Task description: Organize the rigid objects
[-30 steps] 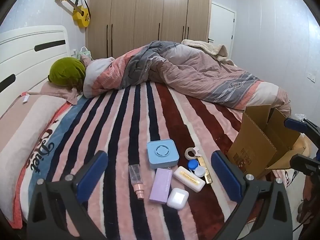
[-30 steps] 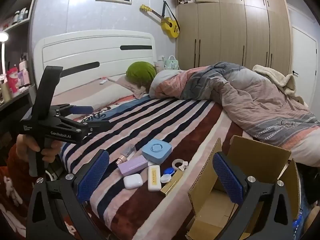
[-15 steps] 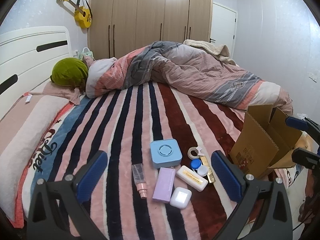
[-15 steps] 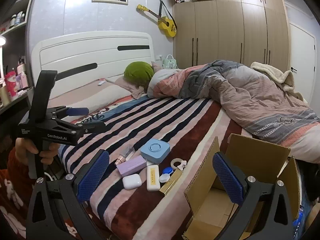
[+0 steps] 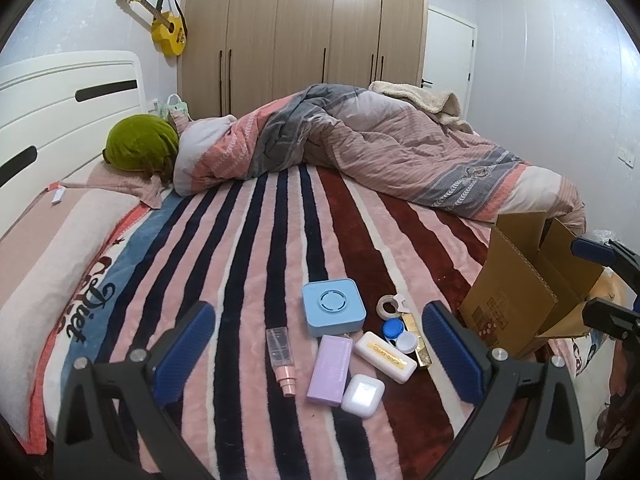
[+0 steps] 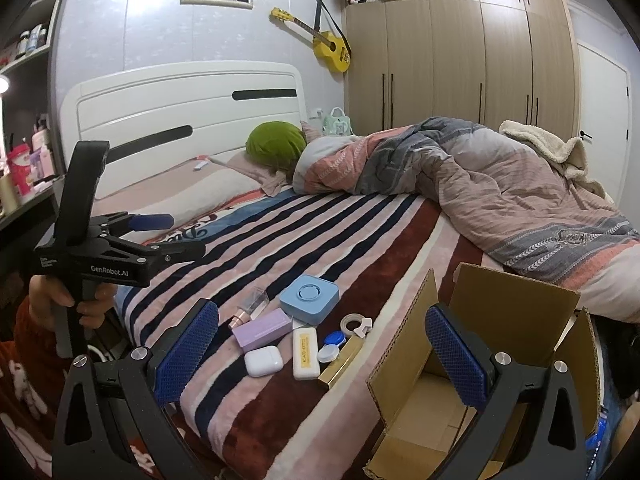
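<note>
The left claw (image 5: 318,340) hangs over the near edge of the bed (image 5: 248,264), its two blue pads spread wide with nothing between them. The right claw (image 6: 322,344) is equally wide open and empty, with the little pile ahead of its left pad and the cardboard box (image 6: 516,304) ahead of its right pad.

Going left to right in the left wrist view, the things lie just beyond the left claw's gap, close together on the striped blanket. There is one clear spray bottle (image 5: 282,358) with a pink cap, one lilac box (image 5: 329,369), one square blue case (image 5: 333,306), one small white earbud case (image 5: 363,395), one long white case (image 5: 385,357), one roll of tape (image 5: 387,306), one blue-and-white lens case (image 5: 398,334) and one gold bar (image 5: 418,340). That makes eight pieces, one of each. The box stands open off the bed's right edge, beyond the right pad.

All of them look light and stiff. The earbud case and long case seem smooth and rounded, so they may slip; a hold across their short sides looks safest. The bottle is probably best pinched across its flat body, not the cap. The blue case is the widest and likely needs nearly the full opening. The tape is small and may need care.
</note>
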`<action>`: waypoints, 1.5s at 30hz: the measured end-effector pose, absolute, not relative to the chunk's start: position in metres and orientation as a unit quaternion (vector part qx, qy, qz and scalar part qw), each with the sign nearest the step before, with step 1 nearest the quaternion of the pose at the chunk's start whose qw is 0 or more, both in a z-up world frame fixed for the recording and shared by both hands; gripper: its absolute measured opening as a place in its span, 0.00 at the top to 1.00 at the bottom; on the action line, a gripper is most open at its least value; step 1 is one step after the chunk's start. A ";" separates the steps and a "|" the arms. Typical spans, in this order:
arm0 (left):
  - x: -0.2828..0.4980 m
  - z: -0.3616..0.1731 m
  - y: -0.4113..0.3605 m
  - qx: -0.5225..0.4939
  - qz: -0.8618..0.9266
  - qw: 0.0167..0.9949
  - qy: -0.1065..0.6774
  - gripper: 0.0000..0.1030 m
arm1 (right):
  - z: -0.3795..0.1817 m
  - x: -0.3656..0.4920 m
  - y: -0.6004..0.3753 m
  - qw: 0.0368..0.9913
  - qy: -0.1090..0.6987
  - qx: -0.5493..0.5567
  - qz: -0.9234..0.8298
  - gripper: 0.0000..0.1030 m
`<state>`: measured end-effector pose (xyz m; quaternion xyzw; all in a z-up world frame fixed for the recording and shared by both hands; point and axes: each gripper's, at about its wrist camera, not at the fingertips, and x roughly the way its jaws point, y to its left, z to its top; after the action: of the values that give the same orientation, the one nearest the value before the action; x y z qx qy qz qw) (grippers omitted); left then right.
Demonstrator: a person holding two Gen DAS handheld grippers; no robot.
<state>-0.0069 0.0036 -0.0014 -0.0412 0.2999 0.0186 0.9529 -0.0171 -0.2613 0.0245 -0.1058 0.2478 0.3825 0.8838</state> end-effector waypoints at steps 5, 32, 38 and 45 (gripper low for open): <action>-0.006 -0.001 0.007 -0.044 0.020 0.952 0.301 0.00 | 0.024 -0.018 -0.261 0.884 0.248 -0.106 0.382 0.00; -0.007 0.001 0.011 -0.043 0.026 0.953 0.299 0.00 | 0.024 -0.016 -0.261 0.883 0.249 -0.105 0.385 0.00; -0.005 0.002 0.017 -0.052 0.017 0.954 0.294 0.00 | 0.023 -0.024 -0.253 0.883 0.246 -0.114 0.382 0.00; -0.004 -0.003 0.040 -0.050 0.013 0.960 0.274 0.00 | 0.022 -0.058 -0.213 0.869 0.206 -0.162 0.419 0.00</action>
<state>-0.0039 0.0401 -0.0031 -0.0501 0.2739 0.0128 0.9604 -0.0584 -0.2127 0.0216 -0.1623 0.2061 0.4192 0.8692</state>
